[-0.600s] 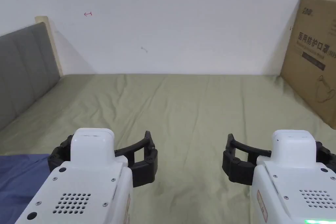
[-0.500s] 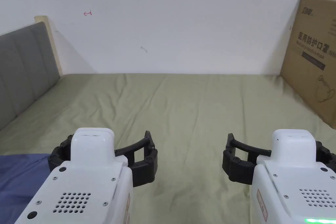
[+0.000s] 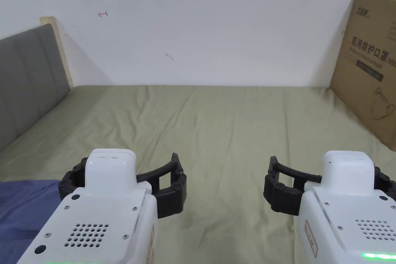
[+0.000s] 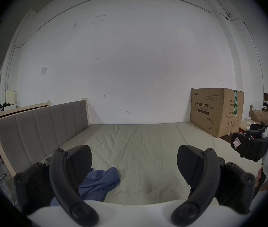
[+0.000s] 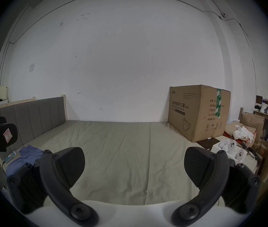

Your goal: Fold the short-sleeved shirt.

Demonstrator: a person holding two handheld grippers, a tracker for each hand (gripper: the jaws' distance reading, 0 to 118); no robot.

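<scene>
We are holding the left gripper [image 4: 134,165] and right gripper [image 5: 134,166] above the bed [image 3: 232,121], both sets of jaws gaping wide and gripping nothing. The shirt [image 4: 99,183] is lying crumpled at the bed's left edge, near the headboard [image 4: 44,129]. We are risking pinching bedsheet along with cloth, or dragging the shirt off the side.

The olive-green cloth bed sheet [image 3: 216,121] looks matt and softly creased. At nine o'clock stands a grey padded fabric headboard [image 3: 23,83], matt, edged in pale wood. At three o'clock, a brown cardboard box [image 3: 367,67] has a dull papery face. The crumpled blue cloth shirt [image 4: 100,184] at seven o'clock looks soft and matt.
</scene>
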